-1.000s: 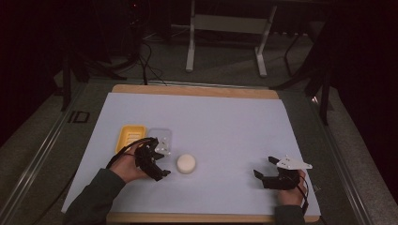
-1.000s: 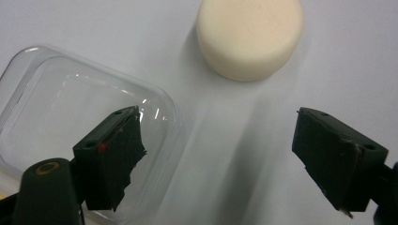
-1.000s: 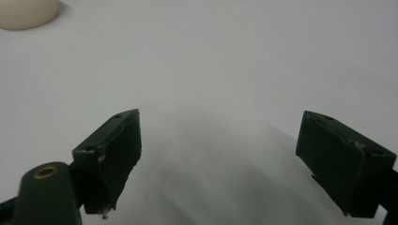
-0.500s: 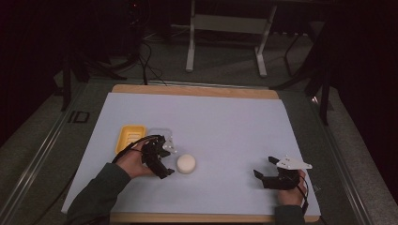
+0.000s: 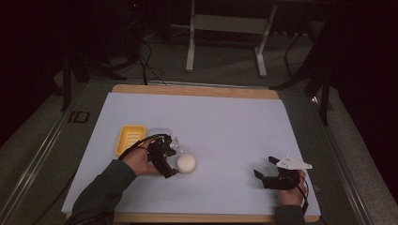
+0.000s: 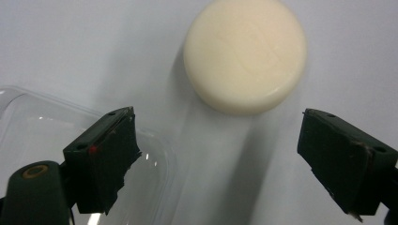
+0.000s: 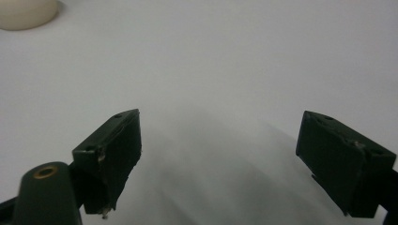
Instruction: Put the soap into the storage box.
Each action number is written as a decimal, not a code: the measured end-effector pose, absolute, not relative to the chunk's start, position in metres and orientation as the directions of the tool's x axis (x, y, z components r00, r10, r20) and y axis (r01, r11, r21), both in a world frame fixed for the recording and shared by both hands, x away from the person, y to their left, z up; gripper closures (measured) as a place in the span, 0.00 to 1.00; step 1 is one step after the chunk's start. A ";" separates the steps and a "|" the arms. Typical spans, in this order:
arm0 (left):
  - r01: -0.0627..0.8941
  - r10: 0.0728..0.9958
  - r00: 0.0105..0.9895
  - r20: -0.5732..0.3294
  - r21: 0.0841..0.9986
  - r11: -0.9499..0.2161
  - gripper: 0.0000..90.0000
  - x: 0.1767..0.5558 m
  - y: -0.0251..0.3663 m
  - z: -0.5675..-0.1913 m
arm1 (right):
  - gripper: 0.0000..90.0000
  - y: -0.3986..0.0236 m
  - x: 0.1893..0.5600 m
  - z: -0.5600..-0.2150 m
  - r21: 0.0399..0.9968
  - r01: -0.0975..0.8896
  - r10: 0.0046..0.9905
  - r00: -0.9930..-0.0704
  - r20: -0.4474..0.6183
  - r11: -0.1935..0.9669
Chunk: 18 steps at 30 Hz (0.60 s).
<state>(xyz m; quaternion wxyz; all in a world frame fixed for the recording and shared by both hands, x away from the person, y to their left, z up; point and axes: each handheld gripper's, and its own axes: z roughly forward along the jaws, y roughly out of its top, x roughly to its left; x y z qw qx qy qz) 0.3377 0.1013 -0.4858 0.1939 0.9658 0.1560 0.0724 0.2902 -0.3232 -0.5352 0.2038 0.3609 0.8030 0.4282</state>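
Observation:
A round cream soap bar (image 5: 186, 163) (image 6: 245, 55) lies on the white mat. My left gripper (image 5: 172, 160) (image 6: 218, 124) sits just left of it, pointing at it. Its jaws have just been opening and stand wide, with bare mat between them and the soap just ahead of their tips. A clear plastic lid (image 5: 157, 133) (image 6: 47, 122) lies under and behind the left jaw. A yellow soap dish (image 5: 130, 138) sits beside that lid. My right gripper (image 5: 264, 167) (image 7: 220, 124) rests open near the front right, over bare mat, with the soap bar (image 7: 26, 11) far off.
The white mat (image 5: 225, 122) covers a wooden board (image 5: 197, 90) whose edges show at front and back. Dark floor, cables and a metal stand's legs (image 5: 190, 51) lie beyond the far edge.
My left gripper has moved right from the clear lid up to the soap, and its jaws have widened. The soap and my right gripper have stayed put.

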 end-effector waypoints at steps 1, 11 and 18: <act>0.268 0.324 0.943 0.080 0.393 -0.880 0.14 0.338 0.100 -0.486 | 0.16 -0.323 0.290 -0.535 0.835 0.404 0.754 -0.657 -0.019 0.373; 0.269 0.313 0.948 0.060 0.377 -0.887 0.13 0.343 0.090 -0.490 | 0.16 -0.323 0.290 -0.535 0.835 0.405 0.752 -0.658 -0.018 0.373; 0.265 0.301 0.953 0.044 0.366 -0.892 0.12 0.345 0.082 -0.493 | 0.16 -0.323 0.290 -0.535 0.834 0.405 0.752 -0.659 -0.017 0.374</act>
